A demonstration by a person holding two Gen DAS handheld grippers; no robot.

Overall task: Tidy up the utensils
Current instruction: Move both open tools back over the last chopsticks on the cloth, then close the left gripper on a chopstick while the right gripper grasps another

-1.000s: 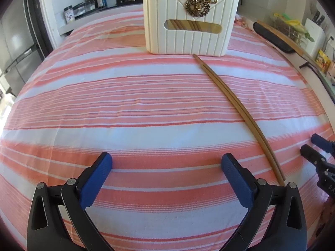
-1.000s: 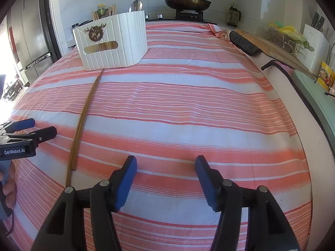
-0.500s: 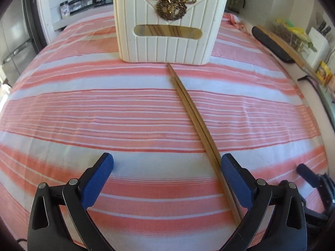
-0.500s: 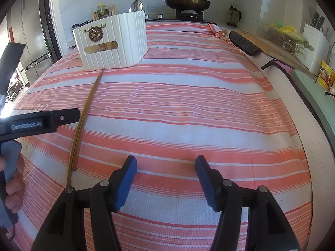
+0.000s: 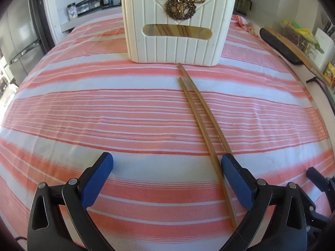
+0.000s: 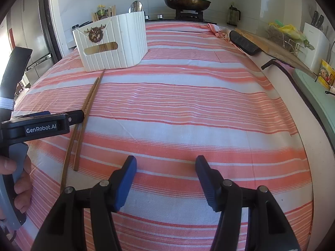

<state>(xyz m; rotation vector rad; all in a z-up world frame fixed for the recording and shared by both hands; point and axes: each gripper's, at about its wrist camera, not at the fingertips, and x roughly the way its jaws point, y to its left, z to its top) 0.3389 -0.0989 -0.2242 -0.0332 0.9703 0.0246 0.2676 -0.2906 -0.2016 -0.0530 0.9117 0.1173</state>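
Two chopsticks (image 5: pixel 201 121) lie lengthwise, tips toward the white holder (image 5: pixel 178 39).

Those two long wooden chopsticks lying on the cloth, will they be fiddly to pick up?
Probably. The chopsticks look thin and lie flat on the striped tablecloth, so they may roll or slip. They seem stiff and light. Lying loose and offset, they may separate.
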